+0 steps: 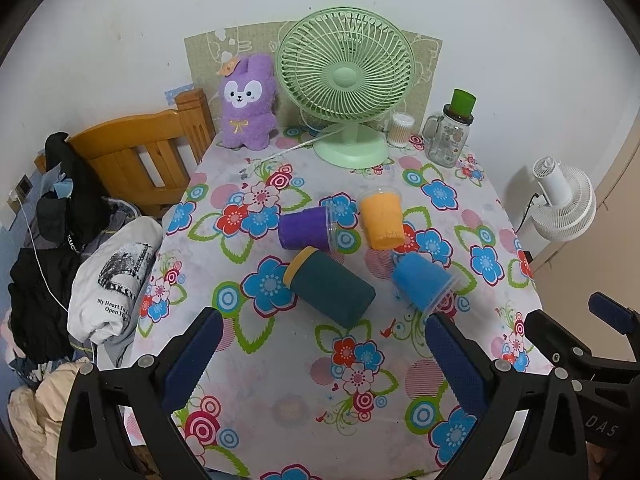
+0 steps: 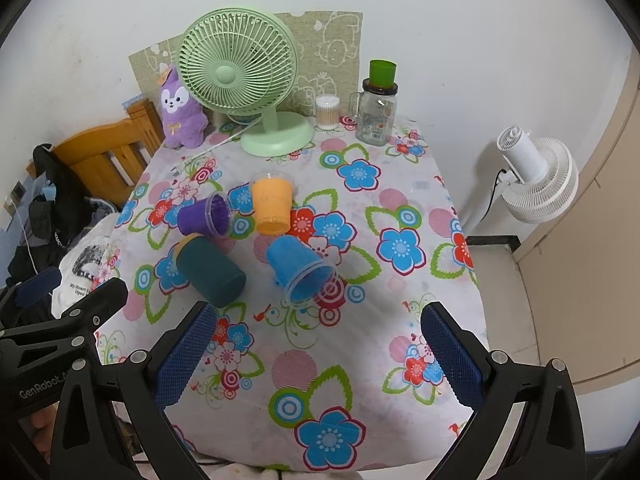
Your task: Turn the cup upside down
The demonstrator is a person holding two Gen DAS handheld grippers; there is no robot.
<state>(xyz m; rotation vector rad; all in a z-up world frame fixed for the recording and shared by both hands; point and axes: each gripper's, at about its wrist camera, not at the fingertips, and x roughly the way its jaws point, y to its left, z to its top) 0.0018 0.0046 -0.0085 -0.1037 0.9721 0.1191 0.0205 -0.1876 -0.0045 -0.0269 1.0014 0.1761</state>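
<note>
Several cups lie on their sides in the middle of the flowered table. A purple cup [image 1: 306, 228] [image 2: 204, 216], an orange cup [image 1: 382, 216] [image 2: 272, 206], a blue cup [image 1: 424, 282] [image 2: 298, 270] and a dark teal cup with a yellow rim [image 1: 334, 286] [image 2: 208, 272]. My left gripper [image 1: 324, 328] is open and empty, hovering just short of the teal and blue cups. My right gripper [image 2: 318, 316] is open and empty, just short of the blue cup's mouth.
A green desk fan [image 1: 346, 84] [image 2: 240, 76], a purple plush rabbit [image 1: 248, 100], a cotton swab jar [image 1: 401, 128] and a glass jar with a green cup on top [image 1: 450, 136] stand at the table's back. A white floor fan [image 2: 536, 176] stands right, a wooden bed frame [image 1: 140, 152] with clothes left.
</note>
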